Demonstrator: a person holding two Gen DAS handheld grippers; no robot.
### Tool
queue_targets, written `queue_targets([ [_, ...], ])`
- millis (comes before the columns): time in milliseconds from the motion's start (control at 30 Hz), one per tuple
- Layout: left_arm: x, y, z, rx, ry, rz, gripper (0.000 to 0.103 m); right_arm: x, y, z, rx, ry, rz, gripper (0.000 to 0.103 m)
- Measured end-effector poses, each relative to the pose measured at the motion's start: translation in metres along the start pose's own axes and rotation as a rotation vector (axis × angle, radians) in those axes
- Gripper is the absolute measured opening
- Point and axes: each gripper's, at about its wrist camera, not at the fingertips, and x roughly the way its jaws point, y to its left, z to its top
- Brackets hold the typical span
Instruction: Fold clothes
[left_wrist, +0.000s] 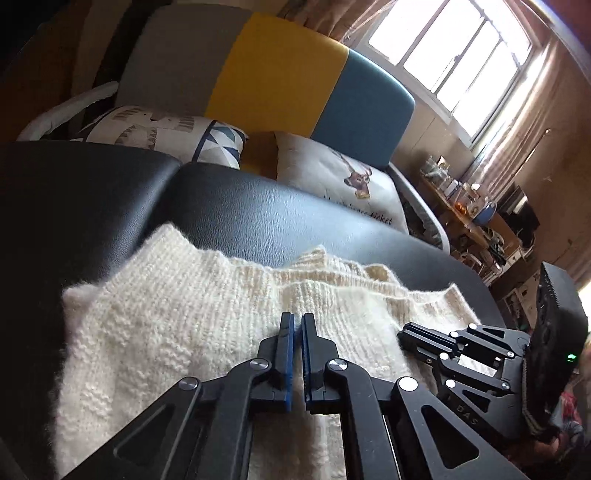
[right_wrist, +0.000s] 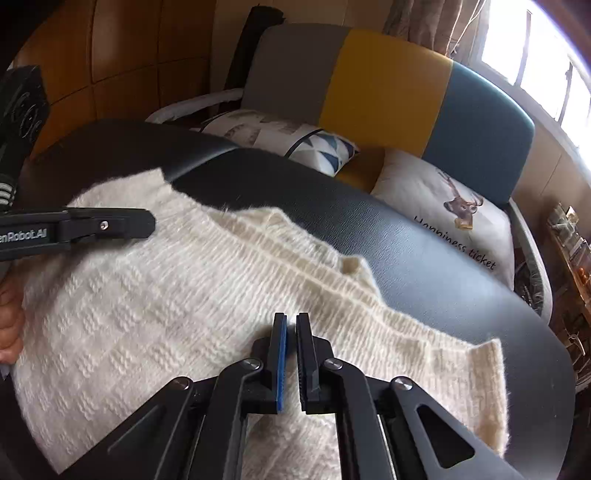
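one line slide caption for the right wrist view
Right gripper nearly shut above a cream knit sweater on a black padded table, left gripper alongside.

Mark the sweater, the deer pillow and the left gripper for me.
sweater (right_wrist: 147, 306), right wrist view, on the knit body panel.
deer pillow (right_wrist: 436, 192), right wrist view, on the white cover beside the deer print.
left gripper (left_wrist: 297, 317), left wrist view, midway between the fingertips, which sit nearly together.

The deer cushion (right_wrist: 443, 218) beyond the jaws reads "Happiness ticket"; the left gripper (right_wrist: 110, 225) shows "enRobot.AI"; the right gripper (left_wrist: 461, 354) bears "DAS".
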Motion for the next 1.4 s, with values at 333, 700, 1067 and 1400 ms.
queue_targets([
  [333, -0.008, 0.001, -0.005, 0.003, -0.018, -0.039, 0.009, 0.038, -0.034, -0.01, 0.187, 0.051, 0.066, 0.0],
  [700, 0.079, -0.028, 0.005, 0.101, 0.206, -0.078, 0.004, 0.035, -0.086, -0.033, 0.514, 0.016, 0.293, 0.001],
  [1067, 0.039, -0.029, -0.029, 0.191, 0.206, -0.075, 0.004, -0.036, -0.081, -0.081, 0.593, 0.002, 0.468, 0.014],
  [1400, -0.045, -0.068, -0.037, 0.241, 0.157, -0.165, 0.013, -0.165, -0.137, -0.272, 0.775, -0.035, 0.651, 0.029],
])
